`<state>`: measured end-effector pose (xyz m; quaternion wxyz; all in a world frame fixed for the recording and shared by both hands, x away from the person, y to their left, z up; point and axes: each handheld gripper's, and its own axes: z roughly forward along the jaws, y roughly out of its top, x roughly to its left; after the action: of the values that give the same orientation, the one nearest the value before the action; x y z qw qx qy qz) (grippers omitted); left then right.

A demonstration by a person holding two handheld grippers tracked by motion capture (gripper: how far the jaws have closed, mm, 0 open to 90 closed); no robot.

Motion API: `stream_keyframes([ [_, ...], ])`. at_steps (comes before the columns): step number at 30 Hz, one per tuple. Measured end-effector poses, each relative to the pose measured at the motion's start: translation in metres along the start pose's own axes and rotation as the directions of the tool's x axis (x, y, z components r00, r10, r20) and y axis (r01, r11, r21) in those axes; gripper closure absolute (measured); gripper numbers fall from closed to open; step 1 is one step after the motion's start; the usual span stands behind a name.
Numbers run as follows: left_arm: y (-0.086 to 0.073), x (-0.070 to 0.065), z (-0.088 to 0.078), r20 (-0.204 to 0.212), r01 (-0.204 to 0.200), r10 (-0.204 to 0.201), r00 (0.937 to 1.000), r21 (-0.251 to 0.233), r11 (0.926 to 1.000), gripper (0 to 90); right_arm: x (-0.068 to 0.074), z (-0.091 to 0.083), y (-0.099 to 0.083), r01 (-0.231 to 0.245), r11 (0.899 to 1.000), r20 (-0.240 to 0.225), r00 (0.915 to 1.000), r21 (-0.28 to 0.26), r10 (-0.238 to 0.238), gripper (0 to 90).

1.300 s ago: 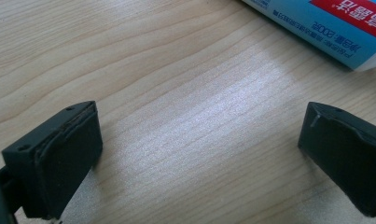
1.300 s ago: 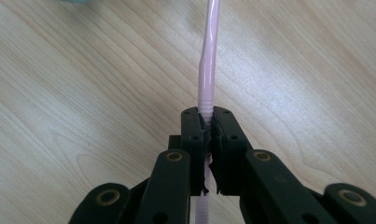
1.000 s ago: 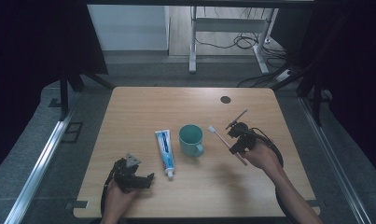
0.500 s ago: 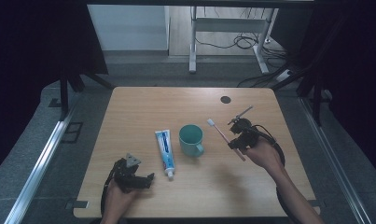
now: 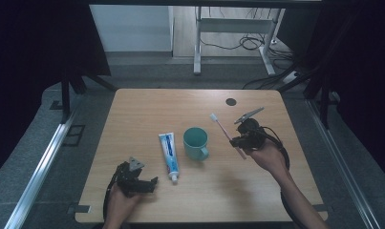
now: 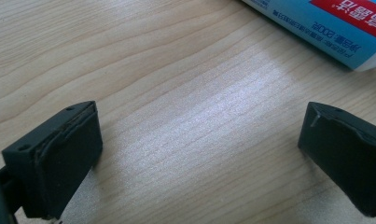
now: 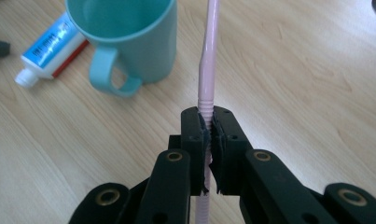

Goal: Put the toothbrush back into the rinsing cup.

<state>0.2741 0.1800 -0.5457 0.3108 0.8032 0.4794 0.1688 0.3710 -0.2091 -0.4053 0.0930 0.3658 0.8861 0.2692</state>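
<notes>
Toothbrush [image 5: 226, 133] clamped mid-handle in right claw [image 5: 239, 141], raised off worktop [image 5: 147, 102], long axis slanting head-first toward far left; mug [image 5: 196, 142] lies just left of it. Left claw [image 5: 152, 183] apart, idle by tube [image 5: 168, 150]

Mug [image 5: 196, 142] and toothpaste tube [image 5: 168, 151] mid-table [image 5: 133, 114] — bare wood all round

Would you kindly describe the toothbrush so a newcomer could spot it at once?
Start at the wooden table and find the teal mug near its middle. Just right of it, the right gripper clamps a toothbrush: the thin pale pink stick, held off the table.
</notes>
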Motion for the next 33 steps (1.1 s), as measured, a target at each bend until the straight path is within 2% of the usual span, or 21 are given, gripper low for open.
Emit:
stream_keyframes([
  [7, 0.0, 0.0, 0.0, -0.001, -0.001, 0.001, 1.0, 0.001, 1.0, 0.0, 0.003, -0.001, 0.003, 0.015, 0.998, -0.006, 0.9999, -0.068, -0.016, 83.6],
  [14, 0.0, 0.0, 0.0, 0.0, 0.0, 0.0, 1.0, 0.0, 1.0, 0.0, 0.006, -0.003, 0.006, 0.02, 0.99, -0.01, 0.9997, -0.14, -0.022, 83.6],
  [26, 0.0, 0.0, 0.0, 0.0, 0.0, 0.0, 1.0, 0.0, 1.0, 0.0, 0.011, 0.003, 0.012, 0.023, 0.979, -0.03, 0.9991, -0.203, -0.03, 83.6],
  [33, 0.0, 0.0, 0.0, 0.0, 0.0, 0.0, 1.0, 0.0, 1.0, 0.0, 0.017, 0.007, 0.021, 0.022, 0.973, -0.048, 0.9983, -0.229, -0.034, 83.6],
])
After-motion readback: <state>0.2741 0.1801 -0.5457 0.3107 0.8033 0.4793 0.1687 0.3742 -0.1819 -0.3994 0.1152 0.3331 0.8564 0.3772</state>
